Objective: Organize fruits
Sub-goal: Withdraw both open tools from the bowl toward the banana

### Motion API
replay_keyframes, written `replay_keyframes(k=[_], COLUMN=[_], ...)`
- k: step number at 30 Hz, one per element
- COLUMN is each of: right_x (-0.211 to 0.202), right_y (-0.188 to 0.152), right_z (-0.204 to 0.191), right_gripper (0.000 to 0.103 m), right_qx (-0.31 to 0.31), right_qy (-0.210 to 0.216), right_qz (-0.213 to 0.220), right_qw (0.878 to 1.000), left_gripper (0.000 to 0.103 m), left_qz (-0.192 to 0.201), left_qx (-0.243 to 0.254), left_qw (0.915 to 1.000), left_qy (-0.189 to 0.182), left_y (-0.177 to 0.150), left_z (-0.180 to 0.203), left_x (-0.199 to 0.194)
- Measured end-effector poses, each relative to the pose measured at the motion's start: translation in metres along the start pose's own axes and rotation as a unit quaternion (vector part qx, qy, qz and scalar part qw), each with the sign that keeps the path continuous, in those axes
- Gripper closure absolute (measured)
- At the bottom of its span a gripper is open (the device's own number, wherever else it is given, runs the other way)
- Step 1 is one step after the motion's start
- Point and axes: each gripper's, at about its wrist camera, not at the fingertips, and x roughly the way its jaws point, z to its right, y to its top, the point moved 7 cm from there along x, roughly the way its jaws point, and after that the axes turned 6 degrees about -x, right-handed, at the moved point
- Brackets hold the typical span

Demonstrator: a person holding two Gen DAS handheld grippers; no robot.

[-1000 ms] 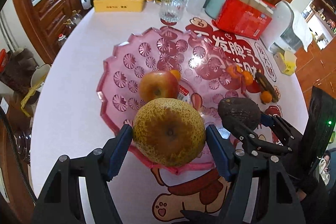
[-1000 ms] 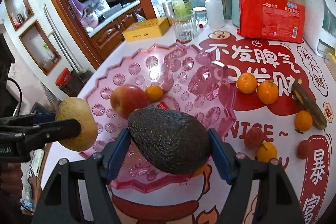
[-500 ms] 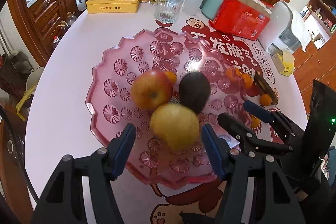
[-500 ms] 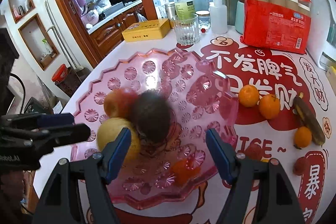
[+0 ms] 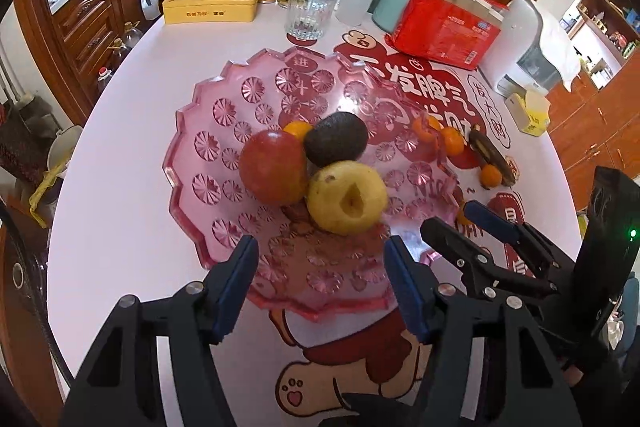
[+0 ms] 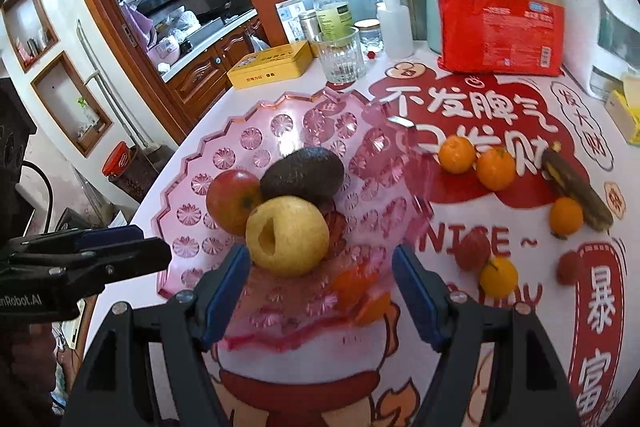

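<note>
Both grippers hover empty over the near rim of the pink glass dish [image 5: 188,163]: the left gripper [image 5: 320,267], whose jaws have just been closing with nothing between them, and the right gripper [image 6: 320,275], jaws apart. Inside the dish a yellow pear [image 5: 346,197] lies with its hollowed end toward the cameras, touching a red apple [image 5: 274,167] and a dark avocado [image 5: 336,143], whose long axis runs across the dish. Small oranges [image 6: 496,169] and a blackened banana [image 6: 578,191] lie on the printed tablecloth [image 6: 520,131] to the right; the dish's far half is bare.
</note>
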Motion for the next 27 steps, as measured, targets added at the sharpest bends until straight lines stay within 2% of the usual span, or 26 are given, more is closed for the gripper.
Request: replay_keyframes(k=[12,18,27], right_x=[-0.031,-0.048,-0.075], right_y=[-0.066,-0.098,-0.119], right_z=[0.03,0.05,0.084], right_gripper=[0.029,0.029,0.029], right_qx=[0.062,0.093,0.102], right_qy=[-0.025,-0.022,-0.024], right_qz=[-0.025,-0.041,-0.048], right_qw=[0.997,0.995,0.993], left_gripper=[0.04,0.039,0.038], left_qz=[-0.022,-0.035,-0.045], left_qx=[0.047,0.055,0.052], left_qw=[0.9987,0.9978,0.9976], left_qy=[-0.004,-0.005,-0.012], left_y=[-0.042,-0.059,-0.078], left_z=[0.037,0.057,0.095], left_x=[-0.008,-0.006,-0.001])
